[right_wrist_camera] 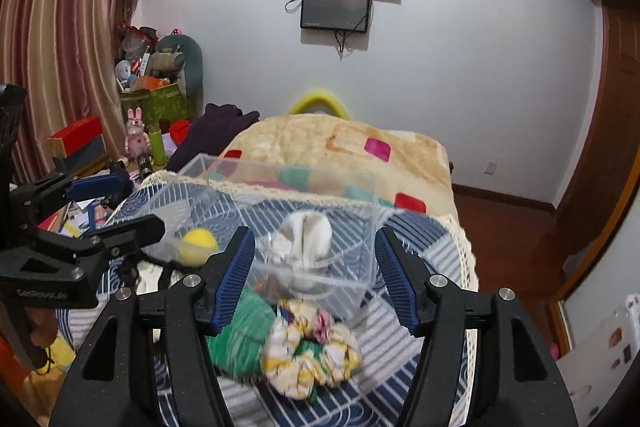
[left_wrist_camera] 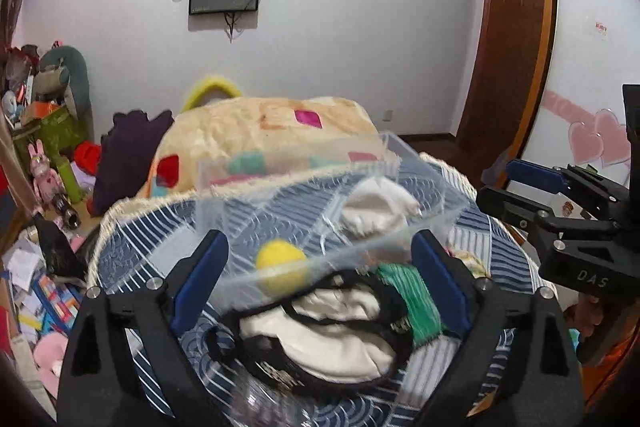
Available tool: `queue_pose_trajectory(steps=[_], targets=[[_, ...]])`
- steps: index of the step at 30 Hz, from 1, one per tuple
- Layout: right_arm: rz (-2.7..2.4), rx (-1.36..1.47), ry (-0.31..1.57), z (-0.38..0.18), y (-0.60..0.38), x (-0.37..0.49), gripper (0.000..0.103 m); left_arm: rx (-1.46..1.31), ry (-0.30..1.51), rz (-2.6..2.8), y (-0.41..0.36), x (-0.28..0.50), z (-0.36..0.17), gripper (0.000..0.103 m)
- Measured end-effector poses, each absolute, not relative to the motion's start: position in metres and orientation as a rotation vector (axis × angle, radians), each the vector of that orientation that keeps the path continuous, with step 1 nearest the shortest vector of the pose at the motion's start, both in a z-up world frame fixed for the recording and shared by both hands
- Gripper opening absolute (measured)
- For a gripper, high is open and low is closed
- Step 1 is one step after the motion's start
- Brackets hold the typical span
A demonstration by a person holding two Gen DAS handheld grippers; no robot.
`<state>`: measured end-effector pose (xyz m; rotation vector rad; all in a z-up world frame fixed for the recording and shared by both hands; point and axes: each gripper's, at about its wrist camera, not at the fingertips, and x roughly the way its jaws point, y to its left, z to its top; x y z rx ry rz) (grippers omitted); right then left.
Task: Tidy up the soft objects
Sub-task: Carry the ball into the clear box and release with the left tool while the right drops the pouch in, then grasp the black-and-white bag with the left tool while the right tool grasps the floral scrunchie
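Observation:
A clear plastic divided box (left_wrist_camera: 360, 247) (right_wrist_camera: 224, 171) sits on a blue striped cloth (left_wrist_camera: 132, 251) (right_wrist_camera: 416, 231). It holds a yellow ball (left_wrist_camera: 280, 263) (right_wrist_camera: 198, 241) and a rolled white sock (left_wrist_camera: 376, 207) (right_wrist_camera: 306, 239). In front of it lie a white-and-black eye mask (left_wrist_camera: 320, 343), a green knit piece (left_wrist_camera: 416, 299) (right_wrist_camera: 240, 331) and a floral scrunchie (right_wrist_camera: 312, 351). My left gripper (left_wrist_camera: 320, 283) is open over the mask. My right gripper (right_wrist_camera: 316, 279) is open above the scrunchie.
A beige blanket (left_wrist_camera: 260, 131) (right_wrist_camera: 320, 143) with coloured squares lies behind the box. Cluttered boxes, toys and papers (left_wrist_camera: 44, 155) (right_wrist_camera: 152, 95) fill the floor at left. A wooden door (left_wrist_camera: 512, 27) stands at right.

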<state>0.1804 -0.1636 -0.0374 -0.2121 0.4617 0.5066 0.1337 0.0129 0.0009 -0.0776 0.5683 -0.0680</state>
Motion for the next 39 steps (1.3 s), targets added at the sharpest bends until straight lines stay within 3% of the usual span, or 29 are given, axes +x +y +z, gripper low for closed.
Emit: queue_pose_trajectory(steps=[11, 31, 39], targets=[[0.505, -0.209, 0.539, -0.085, -0.17, 0.171, 0.063, 0.002, 0.624, -0.051, -0.009, 0.127, -0.039, 0.099], [0.495, -0.144, 0.616, -0.112, -0.19, 0.173, 0.065, -0.146, 0.664, 0.087, 0.053, 0.107, -0.067, 0.099], [0.499, -0.116, 0.648, -0.119, -0.198, 0.174, 0.061, -0.179, 0.682, -0.023, 0.047, 0.114, -0.069, 0.074]])
